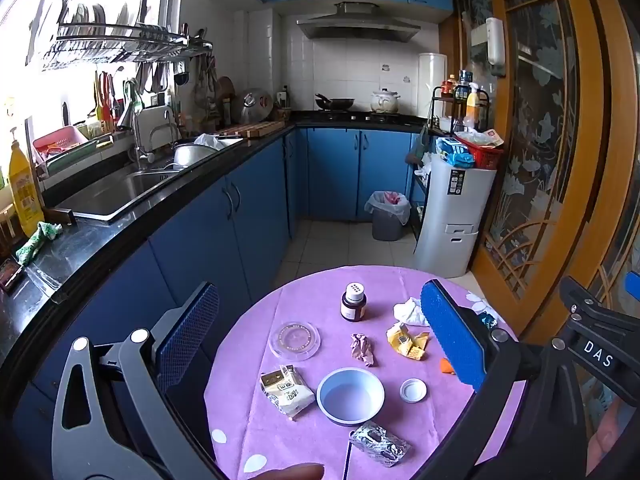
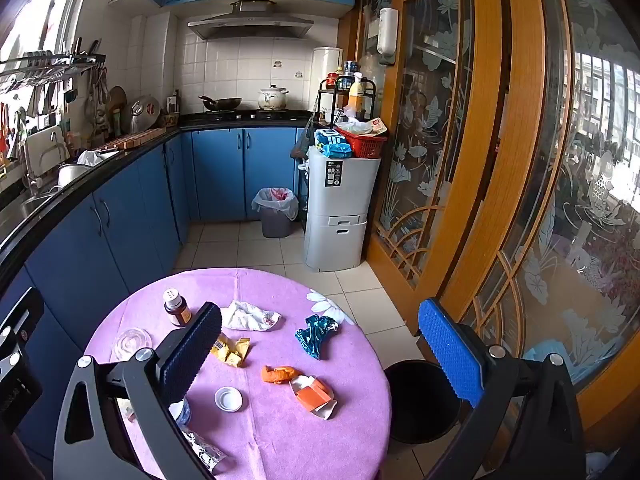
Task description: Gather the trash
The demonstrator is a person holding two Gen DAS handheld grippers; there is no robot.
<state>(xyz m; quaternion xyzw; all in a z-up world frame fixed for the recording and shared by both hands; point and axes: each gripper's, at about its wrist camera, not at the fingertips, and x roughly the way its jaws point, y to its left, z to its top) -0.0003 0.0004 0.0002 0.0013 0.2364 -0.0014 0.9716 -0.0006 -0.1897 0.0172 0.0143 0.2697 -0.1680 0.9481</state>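
Ok, start of job by the look of it: nothing collected yet. Both claws hover above the round table [image 2: 280,440] w/ pink cloth, tilted down at it, prob to survey before picking.

Left gripper [image 1: 320,344]: jaws spread as wide as they go, nothing between the pads. Right gripper [image 2: 320,356]: same, fully spread, empty.

Trash, all relative to the white bowl [image 1: 350,396] near the table's front:
- beige snack wrapper [image 1: 286,390] just left of it
- silver foil wrapper [image 1: 380,442] just in front, at table edge
- crumpled brown paper [image 1: 363,349] just behind
- yellow wrapper [image 1: 406,345] behind-right
- white tissue [image 1: 410,311] further back right
- white cap [image 1: 413,390] just right
- orange wrapper [image 2: 280,374], orange box [image 2: 314,396], teal foil [image 2: 316,334] further right, toward table's right edge

Brown bottle [image 1: 353,302] stands upright and clear lid [image 1: 295,340] lies flat behind-left of bowl; prob not trash, can't be sure.

Black bin [image 2: 422,400] sits on floor right beside the table's right edge, so drops on that side are short. Right claw likely takes the orange/teal stuff first since it's nearest the bin. Second lined bin [image 2: 276,212] far back by the cabinets.
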